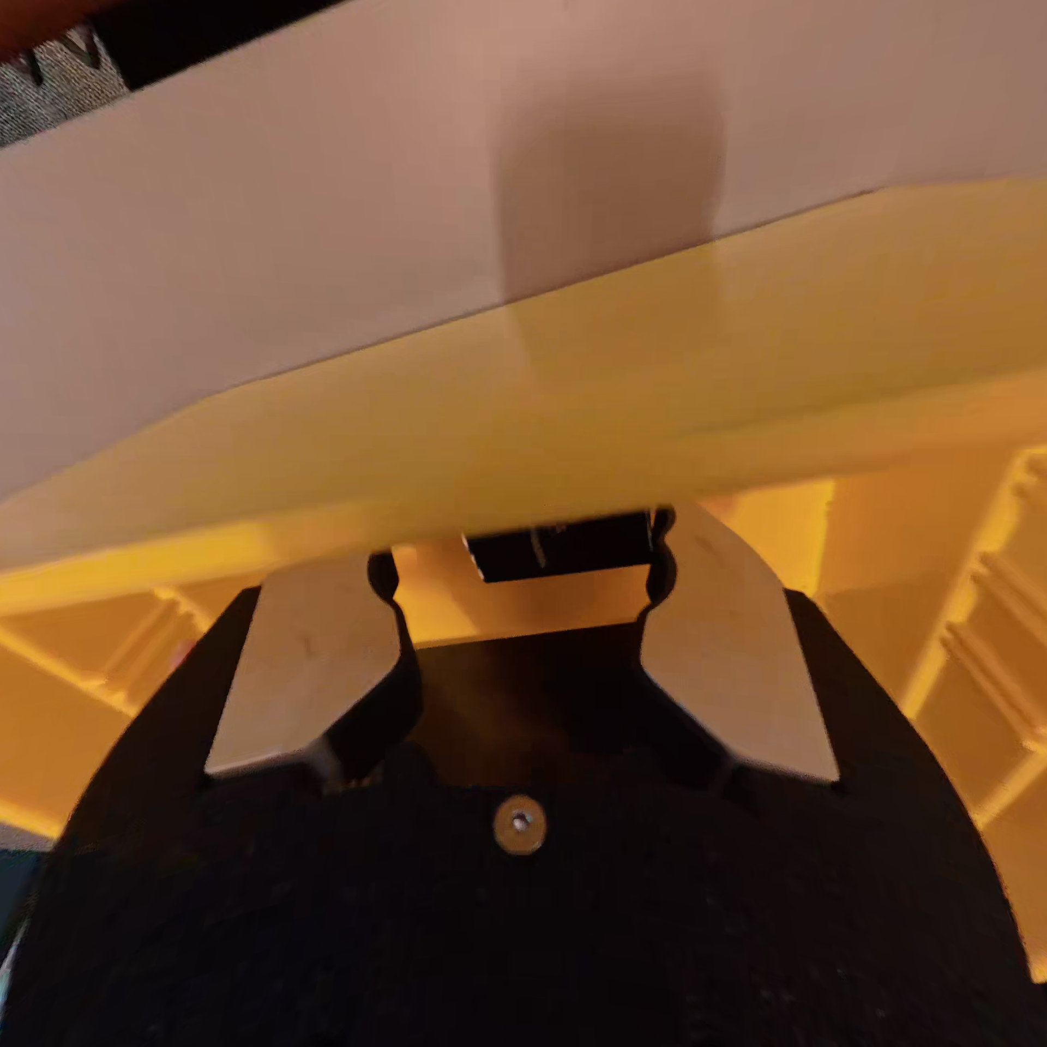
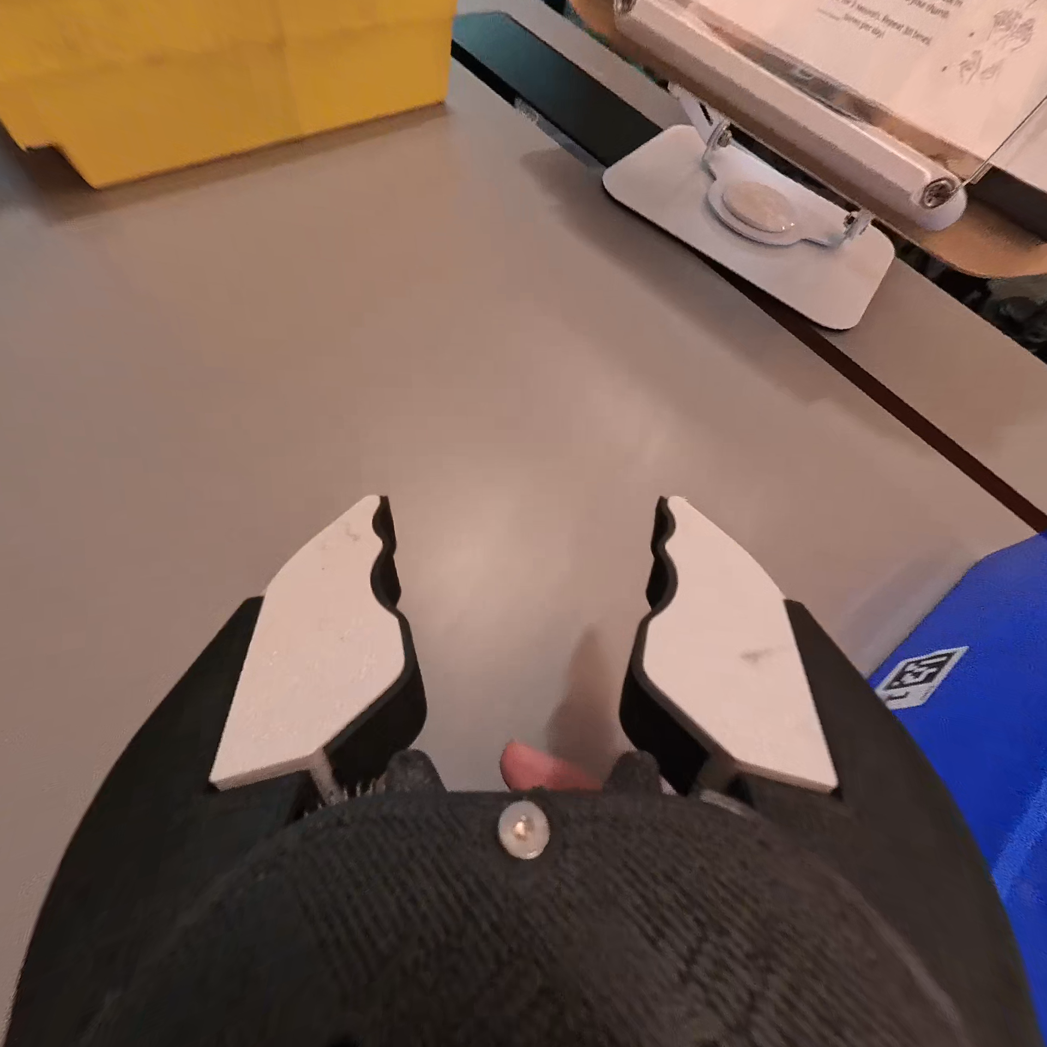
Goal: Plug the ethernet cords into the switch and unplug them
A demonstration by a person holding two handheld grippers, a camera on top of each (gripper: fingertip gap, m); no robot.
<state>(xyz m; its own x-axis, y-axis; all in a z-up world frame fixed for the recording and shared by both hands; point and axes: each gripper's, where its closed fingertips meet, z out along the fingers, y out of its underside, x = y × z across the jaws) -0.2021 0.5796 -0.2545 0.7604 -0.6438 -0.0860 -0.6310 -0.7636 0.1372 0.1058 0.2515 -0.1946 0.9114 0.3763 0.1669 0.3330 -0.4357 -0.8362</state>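
Observation:
In the left wrist view my left gripper (image 1: 524,544) is open and reaches into a yellow bin (image 1: 566,396). A black boxy object (image 1: 558,547) lies between the fingertips, close to the right finger (image 1: 708,623). The bin's rim hides its top, so I cannot tell if it is the switch. In the right wrist view my right gripper (image 2: 521,504) is open and empty, hovering over the grey table (image 2: 396,340). No ethernet cords show in either view.
The yellow bin (image 2: 226,85) stands at the table's far left. A white stand (image 2: 753,226) holding a clear-covered sheet sits at the far right by the table edge. A blue object (image 2: 974,708) with a square marker tag lies at the right.

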